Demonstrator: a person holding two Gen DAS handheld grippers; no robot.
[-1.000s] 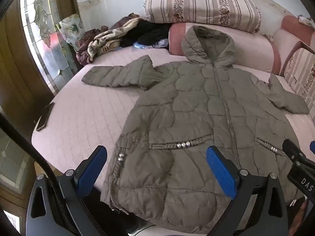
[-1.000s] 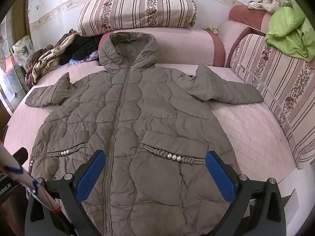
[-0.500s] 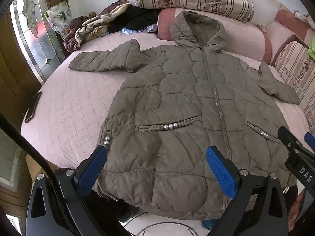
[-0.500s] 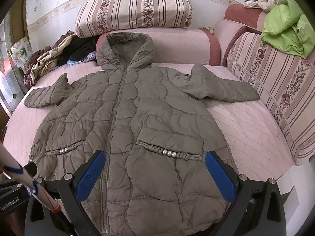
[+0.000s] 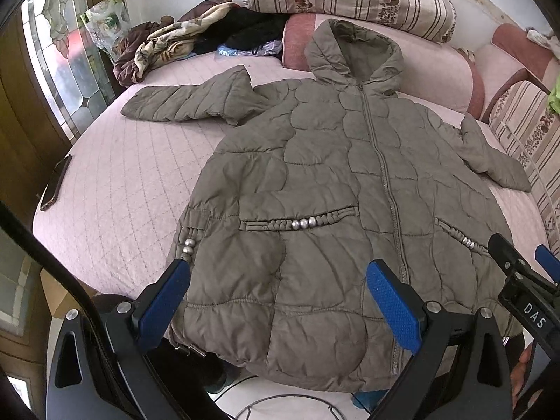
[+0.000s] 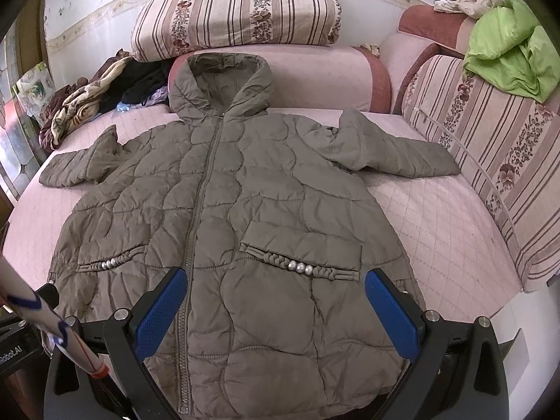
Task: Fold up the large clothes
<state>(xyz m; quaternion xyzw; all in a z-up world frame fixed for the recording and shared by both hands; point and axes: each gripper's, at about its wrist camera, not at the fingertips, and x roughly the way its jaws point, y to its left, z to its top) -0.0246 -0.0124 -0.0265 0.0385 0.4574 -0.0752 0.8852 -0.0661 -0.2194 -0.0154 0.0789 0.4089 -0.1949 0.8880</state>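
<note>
A large olive quilted hooded coat [image 5: 332,189] lies flat, front up and zipped, on a pink quilted bed [image 5: 122,192], sleeves spread to both sides. It fills the right wrist view [image 6: 245,210] too. My left gripper [image 5: 278,292] is open and empty, hovering over the coat's lower left hem. My right gripper [image 6: 274,306] is open and empty over the lower right hem, beside the zipper. The right gripper's body also shows at the right edge of the left wrist view [image 5: 525,290].
A phone [image 5: 56,182] lies at the bed's left edge. A heap of clothes [image 5: 196,42] sits at the back left. Striped pillows [image 6: 238,14] and bolsters line the back and right. A green garment [image 6: 507,59] lies on the right cushion.
Both grippers have drawn back and risen slightly, so more of the coat's hem shows. The coat has not moved.
</note>
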